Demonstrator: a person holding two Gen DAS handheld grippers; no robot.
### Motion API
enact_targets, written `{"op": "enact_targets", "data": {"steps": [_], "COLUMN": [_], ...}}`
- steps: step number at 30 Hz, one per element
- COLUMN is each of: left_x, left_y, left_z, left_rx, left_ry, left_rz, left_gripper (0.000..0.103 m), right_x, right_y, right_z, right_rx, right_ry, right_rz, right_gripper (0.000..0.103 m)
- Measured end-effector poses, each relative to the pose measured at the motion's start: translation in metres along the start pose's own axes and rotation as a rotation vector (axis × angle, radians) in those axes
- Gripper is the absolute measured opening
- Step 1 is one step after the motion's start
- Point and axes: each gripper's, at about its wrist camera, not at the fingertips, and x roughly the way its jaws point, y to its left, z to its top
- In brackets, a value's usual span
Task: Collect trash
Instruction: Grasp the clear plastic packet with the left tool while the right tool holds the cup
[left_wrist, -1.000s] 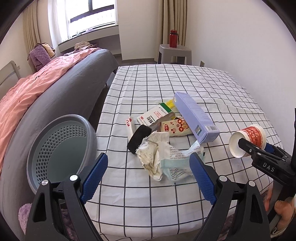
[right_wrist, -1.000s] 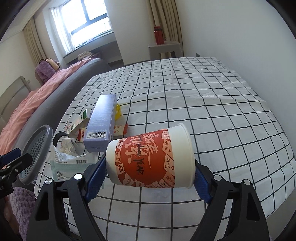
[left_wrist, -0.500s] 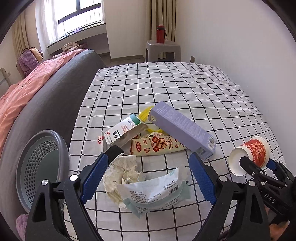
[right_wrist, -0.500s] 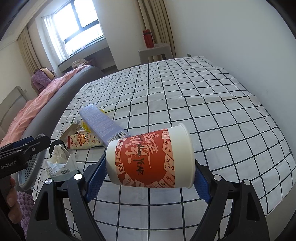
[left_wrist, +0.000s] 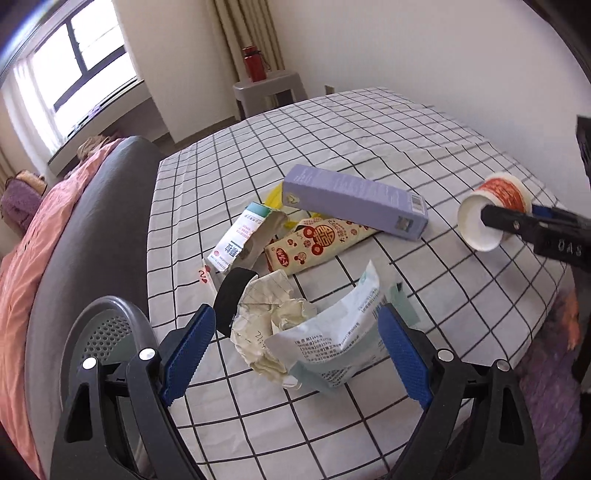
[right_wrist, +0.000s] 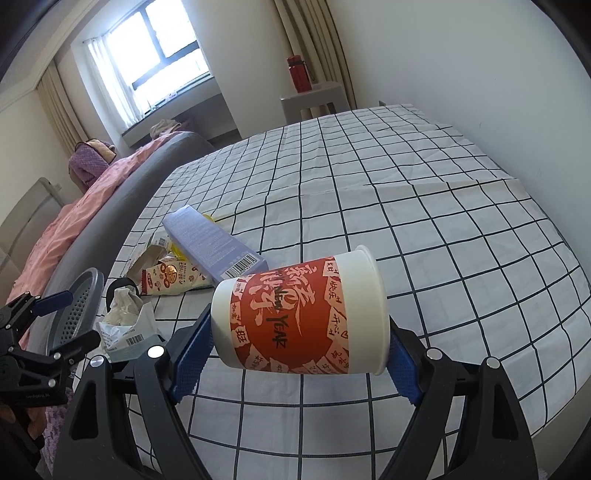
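Observation:
My right gripper (right_wrist: 299, 354) is shut on a red and white paper cup (right_wrist: 295, 314), held sideways above the checked table; the cup also shows in the left wrist view (left_wrist: 495, 206). My left gripper (left_wrist: 295, 350) is open, its fingers on either side of a crumpled paper wad (left_wrist: 273, 321) and a white and green plastic packet (left_wrist: 340, 343). Beyond lie a purple box (left_wrist: 351, 201), a red and cream snack wrapper (left_wrist: 317, 240), a torn white carton (left_wrist: 243, 236) and a black object (left_wrist: 231, 295). A grey perforated bin (left_wrist: 107, 328) stands at the table's left edge.
The checked tablecloth (right_wrist: 406, 192) covers the table. A grey sofa with a pink blanket (left_wrist: 55, 229) runs along the left. A grey stool (left_wrist: 269, 88) with a red bottle (left_wrist: 255, 68) stands at the far end by the wall.
My left gripper has moved closer to the paper wad and packet and tilted. The right gripper holds the cup as before, shifted slightly left.

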Motion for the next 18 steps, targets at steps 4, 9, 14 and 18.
{"op": "enact_targets", "data": {"steps": [4,9,14,18], "left_x": [-0.001,0.013,0.029,0.038], "left_y": [-0.014,-0.026,-0.039,-0.044], "left_z": [-0.005,-0.005,-0.007,-0.009], "left_rx": [0.14,0.23,0.304,0.321], "left_ry": [-0.019,-0.02,0.005,0.028], "left_rz": [-0.015,-0.053,-0.05,-0.058], "left_gripper": [0.086,0.086,0.086,0.086], "right_x": [0.001,0.003,0.003,0.004], "right_y": [0.001,0.003,0.002,0.001], "right_z": [-0.001,-0.002,-0.002,-0.002], "right_rx": [0.001,-0.006,-0.003,0.004], "right_ry": [0.004,0.014,0.011,0.016], "right_rz": [0.009,0.011,0.017,0.028], "right_gripper": [0.08,0.08,0.08,0.08]}}
